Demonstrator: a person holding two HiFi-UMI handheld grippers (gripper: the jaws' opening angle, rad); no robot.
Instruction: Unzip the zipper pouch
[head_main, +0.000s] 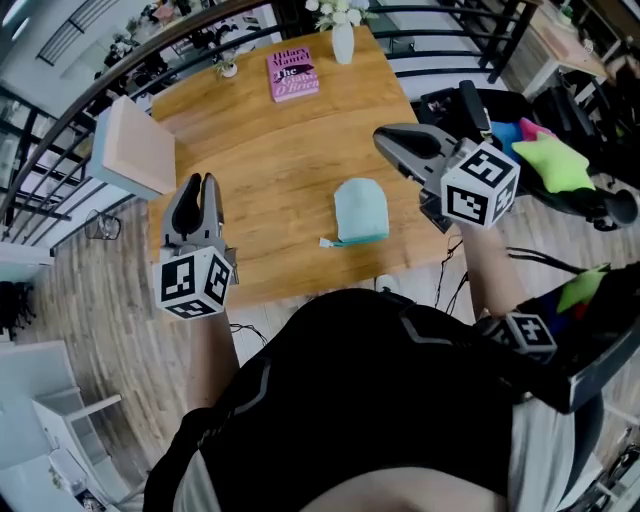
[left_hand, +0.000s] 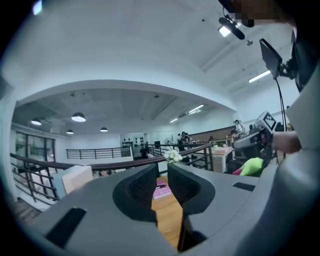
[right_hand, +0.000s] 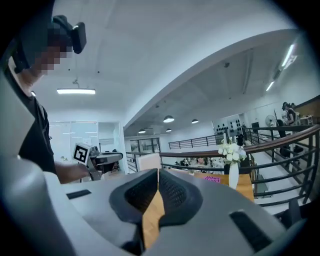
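The light teal zipper pouch (head_main: 360, 211) lies flat on the wooden table (head_main: 270, 170) near its front edge, a small white tab at its lower left corner. My left gripper (head_main: 198, 181) hangs over the table's left front corner, well left of the pouch; its jaws stand a narrow gap apart with nothing between them (left_hand: 163, 172). My right gripper (head_main: 381, 138) hovers right of the pouch and above it, its fingertips touching, empty (right_hand: 158, 172). Neither gripper view shows the pouch.
A pink book (head_main: 293, 73) and a white vase with flowers (head_main: 342, 38) stand at the table's far side. A pale box (head_main: 131, 147) sits at the left edge. Green and pink soft things (head_main: 551, 160) lie on equipment to the right. Railings run behind the table.
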